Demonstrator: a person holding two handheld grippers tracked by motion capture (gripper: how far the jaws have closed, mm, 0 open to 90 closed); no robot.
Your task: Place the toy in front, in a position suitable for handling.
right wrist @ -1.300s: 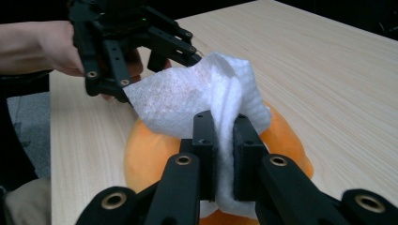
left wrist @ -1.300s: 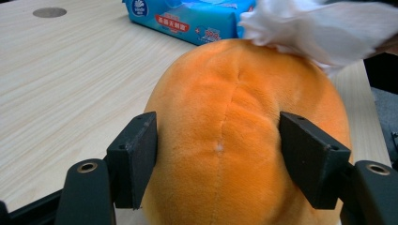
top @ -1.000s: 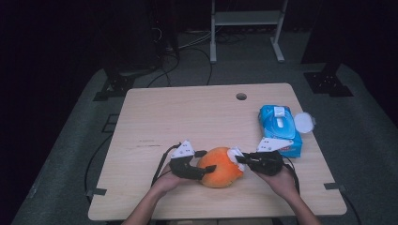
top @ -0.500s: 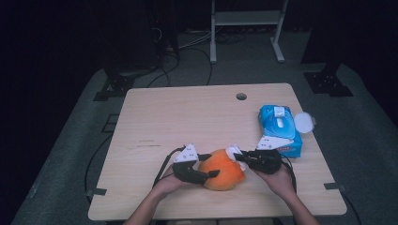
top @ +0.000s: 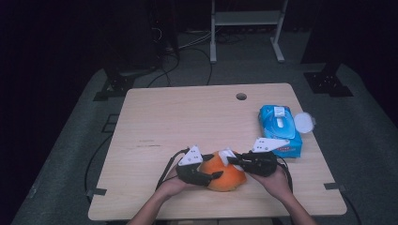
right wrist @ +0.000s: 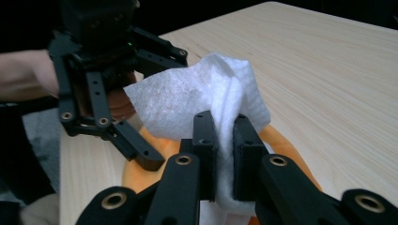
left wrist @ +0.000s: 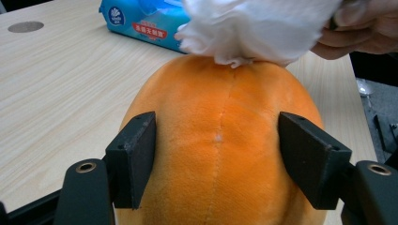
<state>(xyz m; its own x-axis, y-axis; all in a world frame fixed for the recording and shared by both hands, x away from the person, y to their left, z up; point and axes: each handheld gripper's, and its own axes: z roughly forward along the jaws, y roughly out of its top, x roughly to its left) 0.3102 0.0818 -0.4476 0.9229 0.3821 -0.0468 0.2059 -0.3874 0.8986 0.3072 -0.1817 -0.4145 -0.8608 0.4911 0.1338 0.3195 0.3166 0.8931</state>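
Observation:
An orange plush ball (top: 226, 177) rests on the table near its front edge. My left gripper (top: 212, 174) clasps it from the left, and in the left gripper view the two pads (left wrist: 133, 154) press into the plush's (left wrist: 220, 150) sides. Those jaws have just been opening a little, with the plush still between them. My right gripper (right wrist: 224, 136) is shut on a crumpled white wipe (right wrist: 197, 101). It holds the wipe (left wrist: 253, 28) against the top of the plush, reaching in from the right (top: 233, 161).
A blue pack of wipes (top: 280, 130) with its round lid (top: 304, 122) flipped open lies at the table's right side. A cable hole (top: 241, 96) sits near the far edge of the wooden table (top: 187, 117). Cables and stand legs lie on the floor beyond.
Almost nothing differs: both grippers stay on the plush, and the wipe has shifted slightly across its top.

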